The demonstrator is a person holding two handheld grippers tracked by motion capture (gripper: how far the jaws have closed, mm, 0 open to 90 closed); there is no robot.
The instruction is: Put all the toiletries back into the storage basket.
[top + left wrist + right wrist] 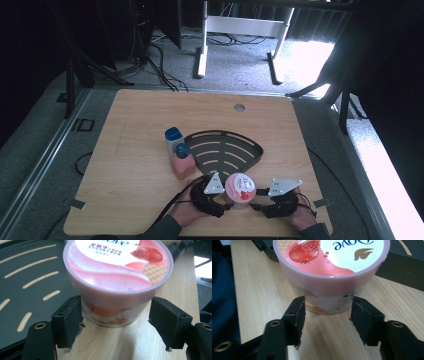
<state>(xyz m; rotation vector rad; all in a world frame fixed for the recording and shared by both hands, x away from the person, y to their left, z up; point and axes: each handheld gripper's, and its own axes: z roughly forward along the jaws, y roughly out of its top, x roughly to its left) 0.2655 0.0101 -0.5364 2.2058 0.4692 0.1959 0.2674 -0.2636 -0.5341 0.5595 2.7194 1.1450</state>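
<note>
A pink ice cream cup (241, 187) with a pomegranate picture on its lid stands upright on the wooden table (140, 200), near the front edge. My left gripper (224, 202) comes at it from the left and my right gripper (259, 205) from the right. In the left gripper view the cup (117, 270) sits between the open jaws of the left gripper (115, 322); one pad is close against its side, the other stands apart. In the right gripper view the right gripper (327, 312) is open, its tips flanking the base of the cup (332, 262).
A black fan-shaped slotted rack (225, 150) lies flat just behind the cup. Left of it stand a white bottle with a blue cap (173, 137) and a pink bottle with a blue cap (182, 161). A cable hole (239, 107) marks the far side of the table.
</note>
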